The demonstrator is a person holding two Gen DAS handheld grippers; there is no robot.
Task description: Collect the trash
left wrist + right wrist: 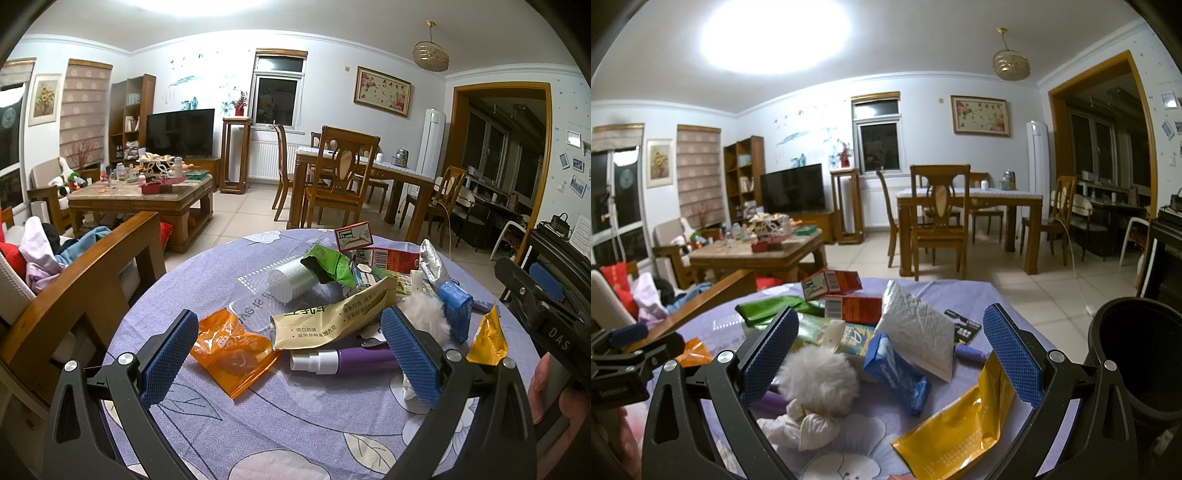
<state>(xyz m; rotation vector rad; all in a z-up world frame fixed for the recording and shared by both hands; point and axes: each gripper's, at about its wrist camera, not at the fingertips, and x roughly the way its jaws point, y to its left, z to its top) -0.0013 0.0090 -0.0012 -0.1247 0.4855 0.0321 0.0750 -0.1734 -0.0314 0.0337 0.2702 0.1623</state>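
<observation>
Both claws wide open, empty. Left claw [291, 350]: orange wrapper [231, 350] between pads, slippery, may slide. Right claw [890, 354]: fluffy ball [818, 376] could roll off desk [1001, 295].

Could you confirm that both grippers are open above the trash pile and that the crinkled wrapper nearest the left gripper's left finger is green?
Not quite: that wrapper is orange, as the left wrist view shows. The rest holds: left gripper and right gripper are both open above the trash pile.

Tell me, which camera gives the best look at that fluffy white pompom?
The right wrist view: the white pompom sits close and whole between the open fingers of the right hand-held gripper. In the left wrist view only part of it shows, behind a finger of the left hand-held gripper.
</observation>
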